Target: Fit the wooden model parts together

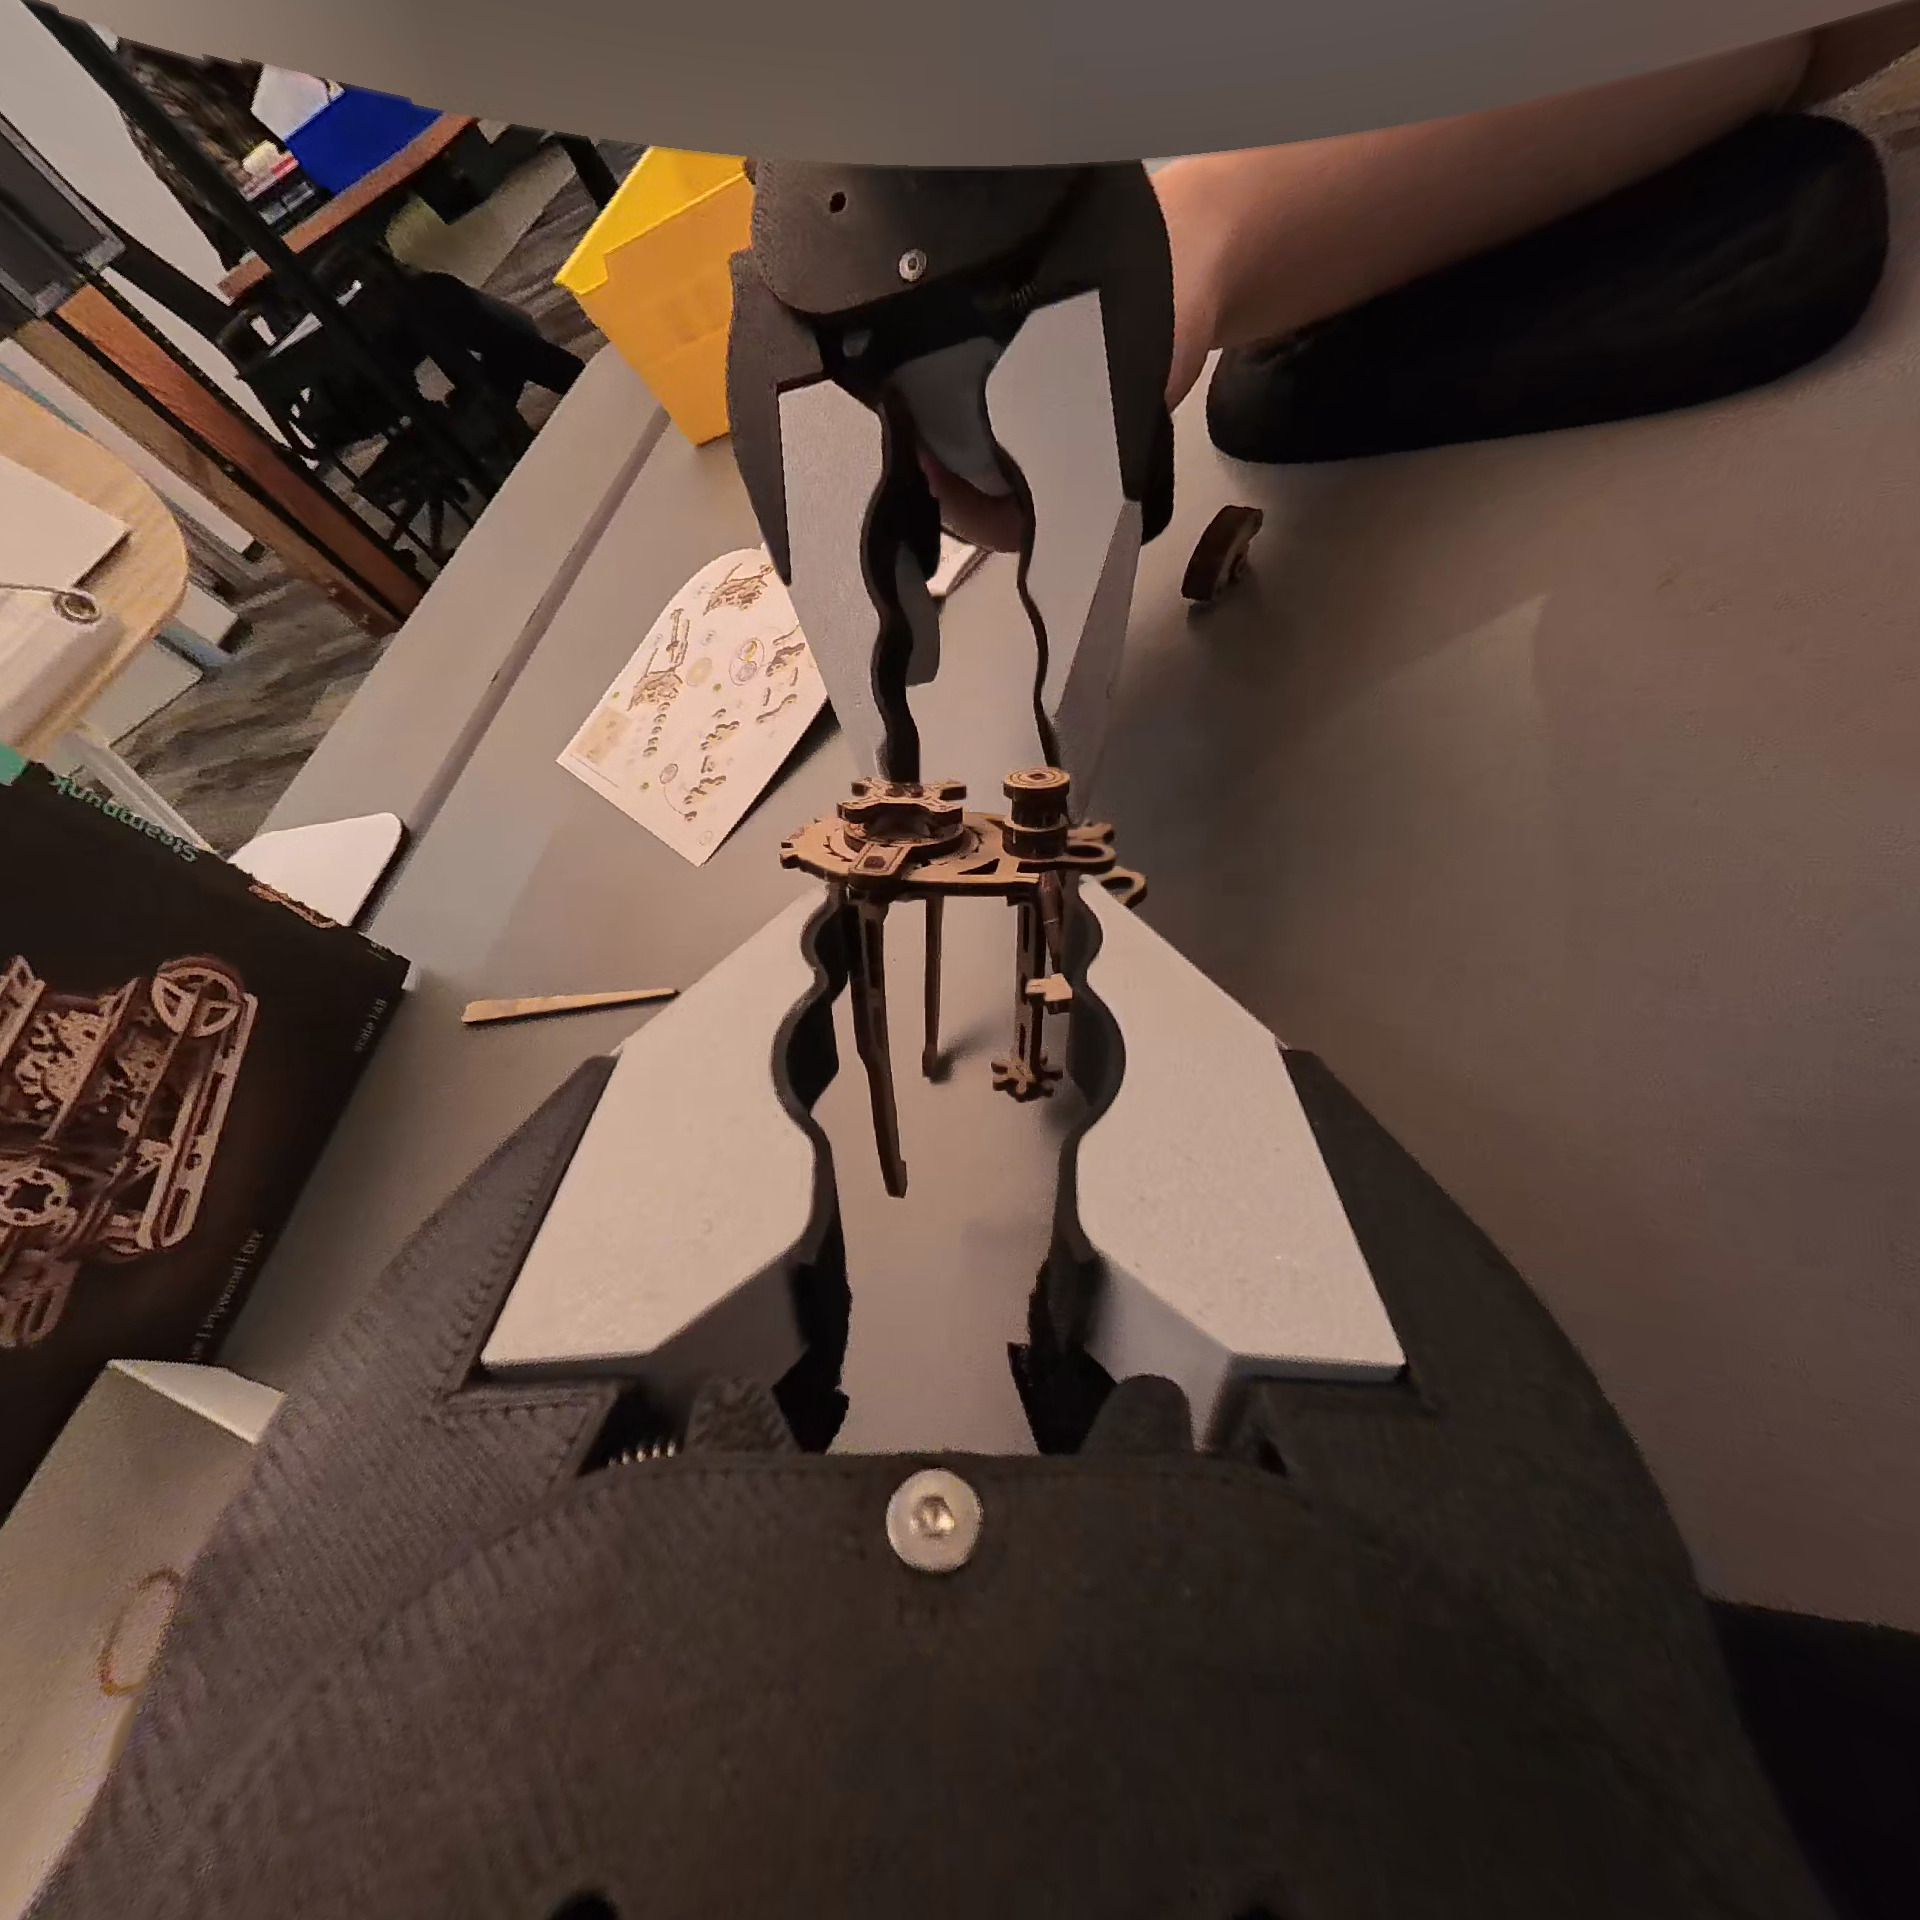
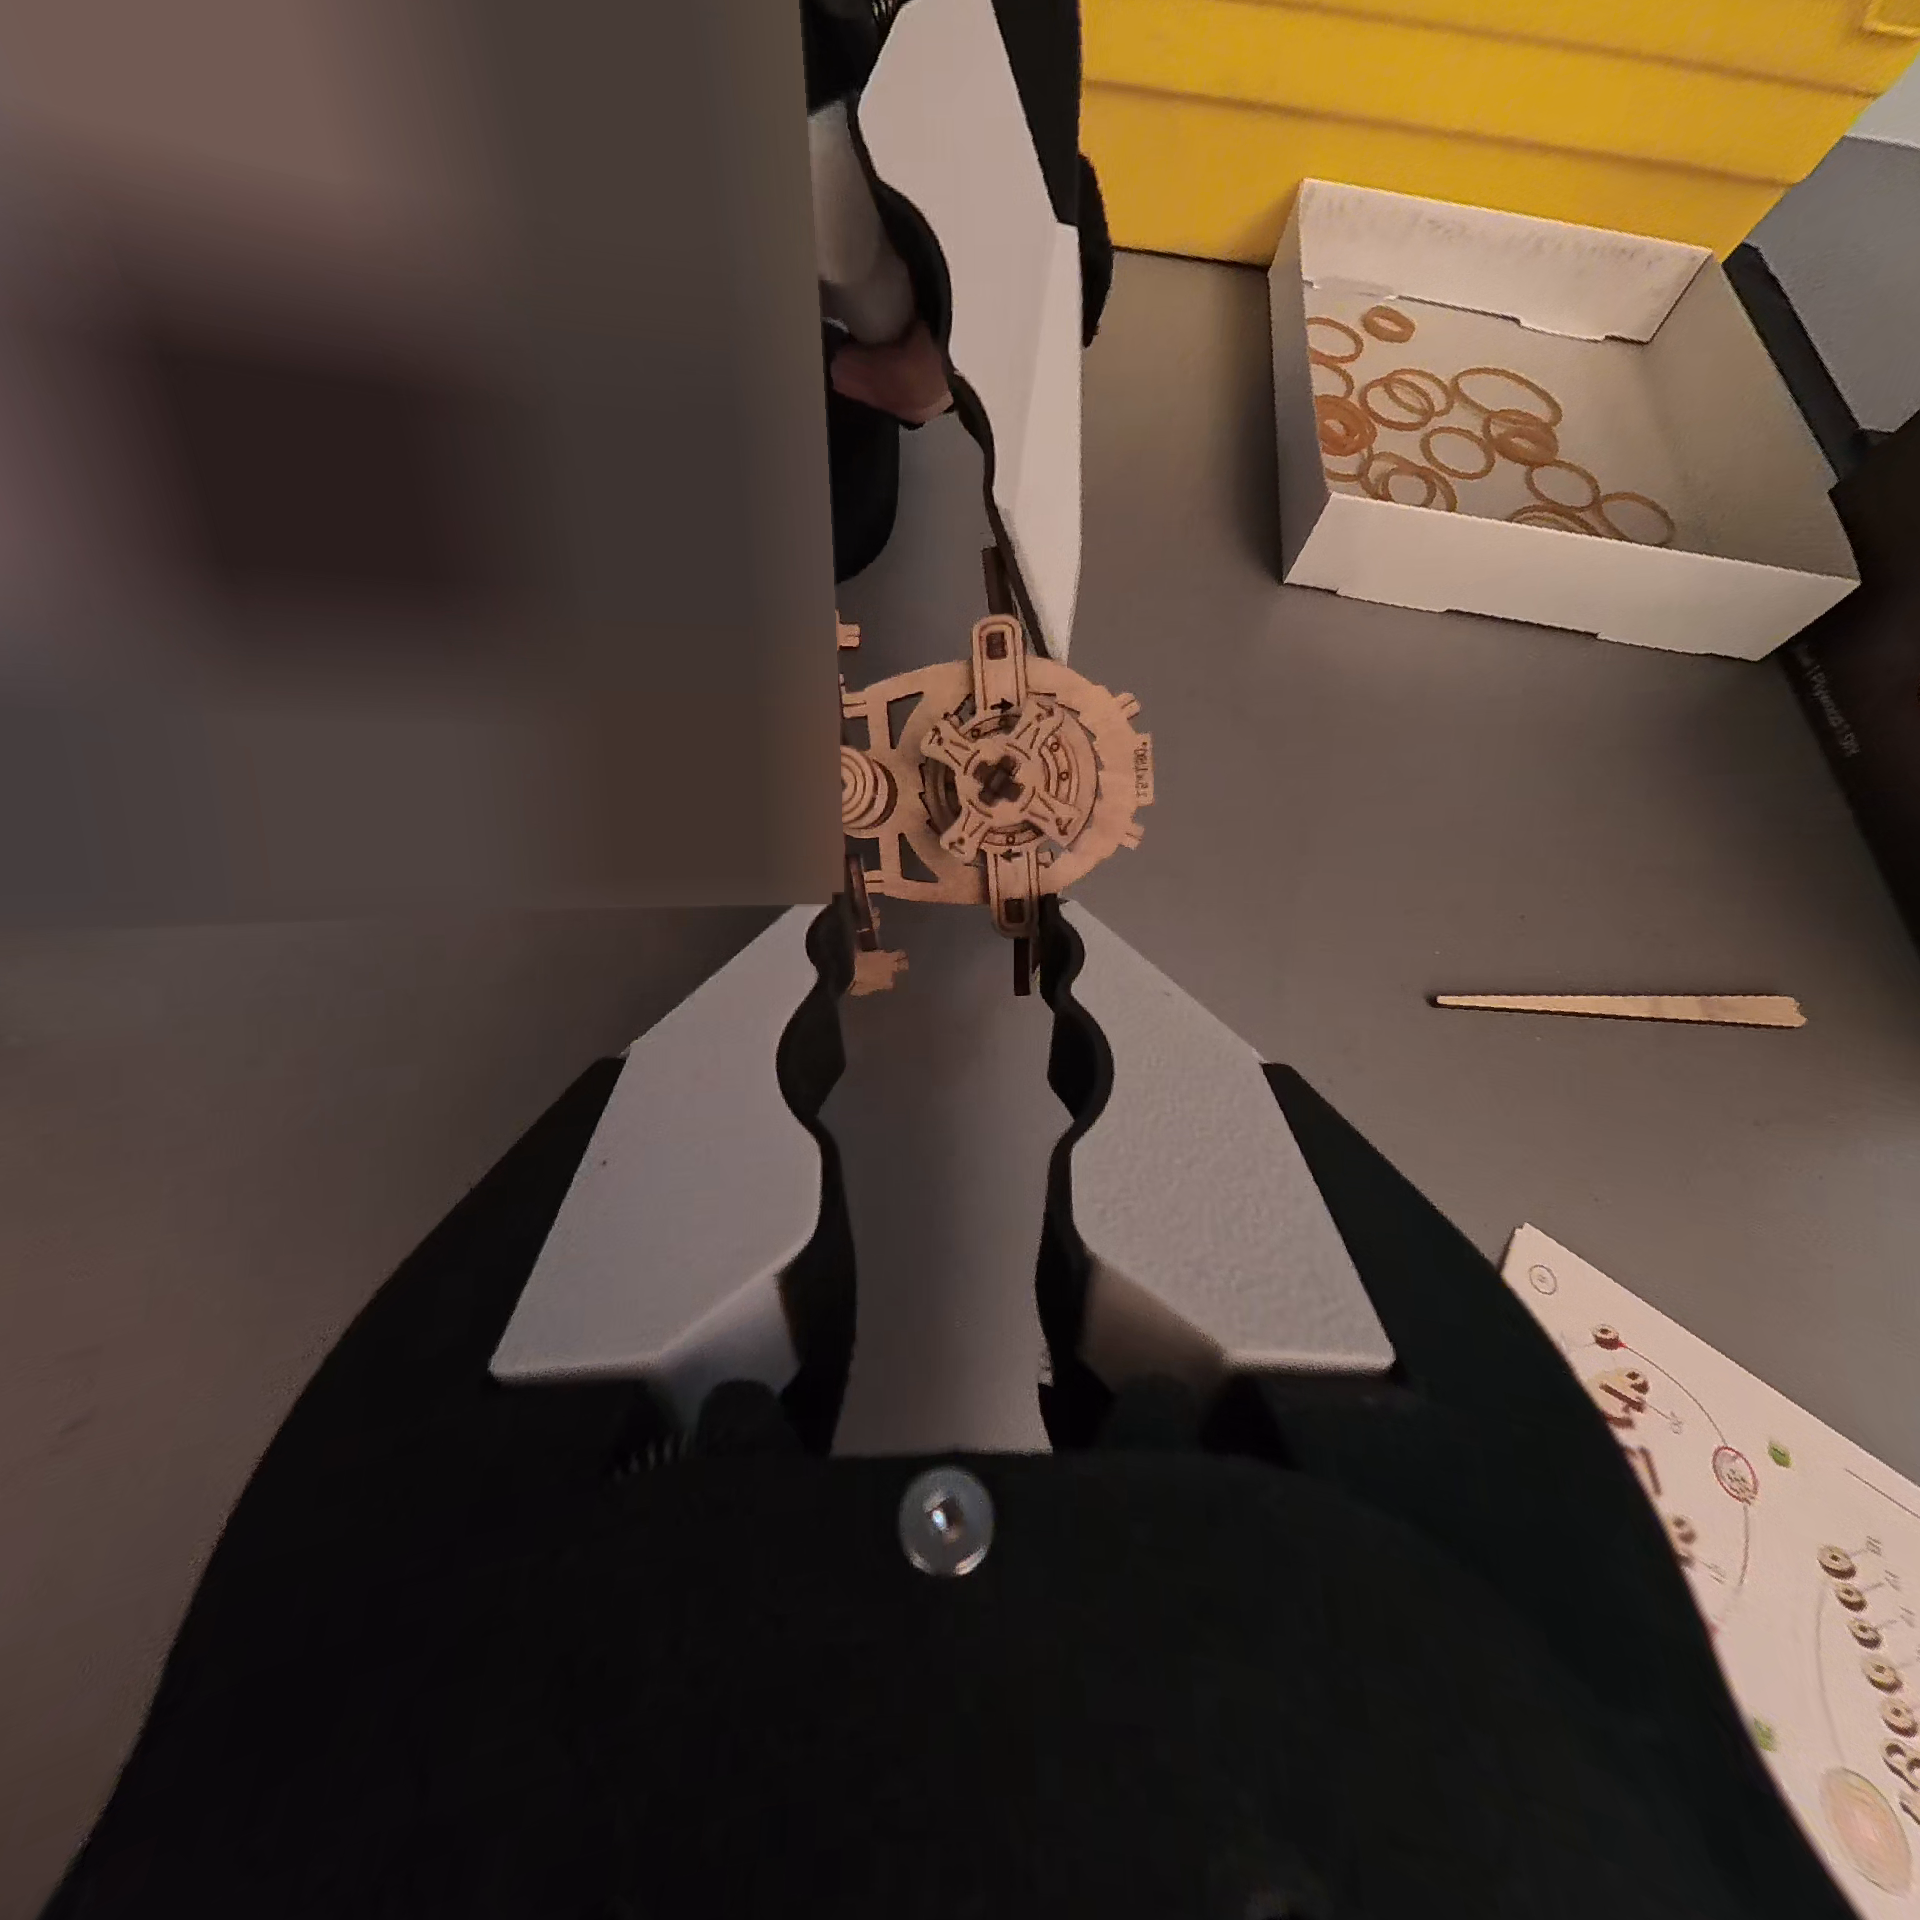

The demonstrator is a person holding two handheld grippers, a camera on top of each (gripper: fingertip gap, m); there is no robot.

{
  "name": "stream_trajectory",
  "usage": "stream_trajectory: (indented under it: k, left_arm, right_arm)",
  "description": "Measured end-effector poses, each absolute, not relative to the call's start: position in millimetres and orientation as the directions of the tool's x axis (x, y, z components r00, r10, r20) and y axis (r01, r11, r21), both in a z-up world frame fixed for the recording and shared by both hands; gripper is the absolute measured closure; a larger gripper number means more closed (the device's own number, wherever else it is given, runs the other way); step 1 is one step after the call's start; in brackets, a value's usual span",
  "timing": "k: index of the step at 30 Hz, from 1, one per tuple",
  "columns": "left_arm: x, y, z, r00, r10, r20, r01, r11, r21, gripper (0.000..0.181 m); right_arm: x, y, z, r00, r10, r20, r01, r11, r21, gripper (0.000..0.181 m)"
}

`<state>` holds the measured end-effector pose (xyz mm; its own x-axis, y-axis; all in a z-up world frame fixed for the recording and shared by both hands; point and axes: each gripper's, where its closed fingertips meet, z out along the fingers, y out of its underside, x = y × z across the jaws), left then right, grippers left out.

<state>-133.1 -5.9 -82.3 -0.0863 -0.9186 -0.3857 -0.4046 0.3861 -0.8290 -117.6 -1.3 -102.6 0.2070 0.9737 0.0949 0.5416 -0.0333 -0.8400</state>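
Gripping the wooden model (image 1: 940, 862) from either side, my left gripper (image 1: 951, 914) fills the lower half of the left wrist view, its 2 grey fingers (image 1: 717, 1174) with wavy black pads closed against the model's flat geared top plate. Thin wooden legs hang from that plate into the gap between my fingers, above the grey table (image 1: 1507, 883). My right gripper (image 1: 977, 769) comes in from the far side, pointing toward the camera, its tips meeting the top of the same model; from here I cannot tell how firmly it holds. Left of the model lie a printed instruction sheet (image 1: 686, 717), a thin wooden stick (image 1: 566, 1006) and a dark box (image 1: 156, 1122) with a picture of a model on it. A yellow bin (image 1: 665, 291) stands farther back, and a small dark wooden wheel part (image 1: 1221, 551) lies to the right.

From the right wrist view, my right gripper (image 2: 940, 925) has its 2 fingertips closed on the near edge of the wooden model (image 2: 997, 790), which faces the camera with its round gear and cross-shaped hub. My left gripper's white finger (image 2: 997, 312) reaches the model from the far side. To the right sit a white cardboard tray (image 2: 1558, 582) holding loose wooden rings (image 2: 1475, 436), the wooden stick (image 2: 1616, 1010) and a corner of the instruction sheet (image 2: 1766, 1558). A yellow bin (image 2: 1455, 125) stands behind the tray.
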Motion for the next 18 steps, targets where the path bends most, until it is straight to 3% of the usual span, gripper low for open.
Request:
stream_trajectory:
  k: [13, 18]
  left_arm:
    - [-134.7, 1.7, -80.3, -0.034, -0.965, -0.261, -0.337, 0.257, -0.906, 0.145]
    - [-131.9, 1.7, -83.1, -0.021, -0.929, -0.369, -0.354, 0.352, -0.867, 0.139]
  right_arm:
    - [-115.4, 2.2, -81.6, 0.234, 0.939, 0.253, 0.494, 0.11, -0.862, 0.146]
    - [-114.5, 0.8, -86.5, 0.228, 0.952, 0.202, 0.51, 0.06, -0.858, 0.147]
